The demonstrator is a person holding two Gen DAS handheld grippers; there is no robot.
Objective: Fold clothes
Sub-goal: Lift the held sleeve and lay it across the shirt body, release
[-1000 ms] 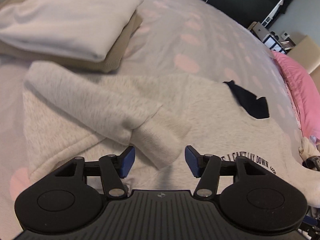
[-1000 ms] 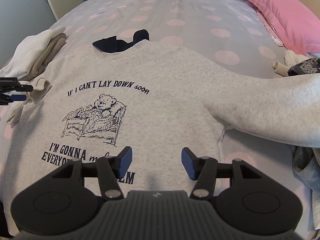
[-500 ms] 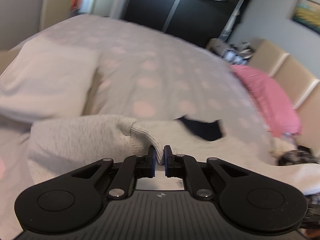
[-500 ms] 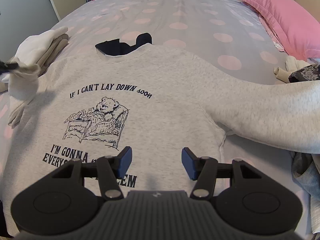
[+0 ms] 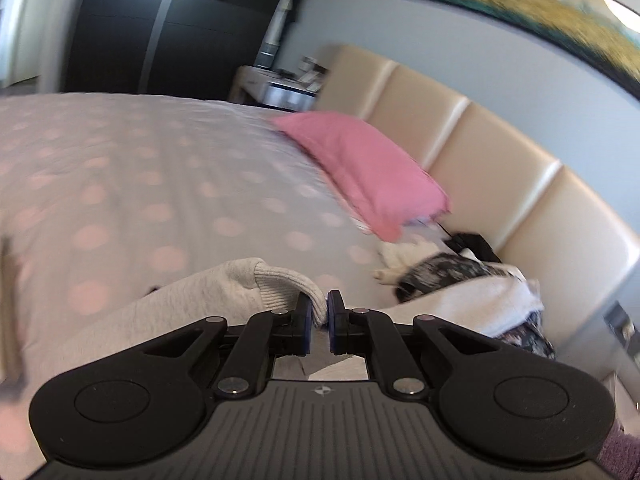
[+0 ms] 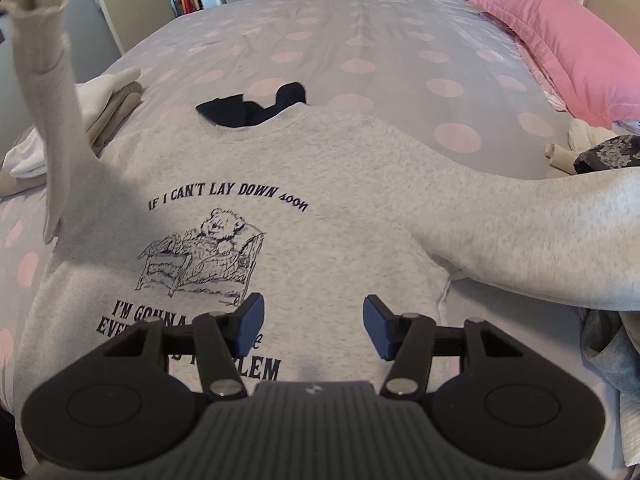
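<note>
A light grey sweatshirt (image 6: 340, 200) with a bear print and dark lettering lies front up on the dotted bedspread. My left gripper (image 5: 318, 322) is shut on the ribbed cuff (image 5: 286, 286) of its left sleeve. In the right wrist view that sleeve (image 6: 48, 120) stands lifted high at the far left, cuff uppermost. The other sleeve (image 6: 540, 236) stretches out to the right over the bed. My right gripper (image 6: 312, 324) hovers open above the sweatshirt's lower hem, with nothing between its fingers.
A dark garment (image 6: 252, 108) lies just beyond the collar. Folded white and beige clothes (image 6: 108, 100) are stacked at the left. A pink pillow (image 6: 560, 48) and a heap of unfolded clothes (image 6: 600, 152) lie at the right by the padded headboard (image 5: 500, 160).
My left gripper closed on the sleeve cuff and rose, lifting the sleeve off the bed and swinging toward the headboard. The right gripper stayed still and open.
</note>
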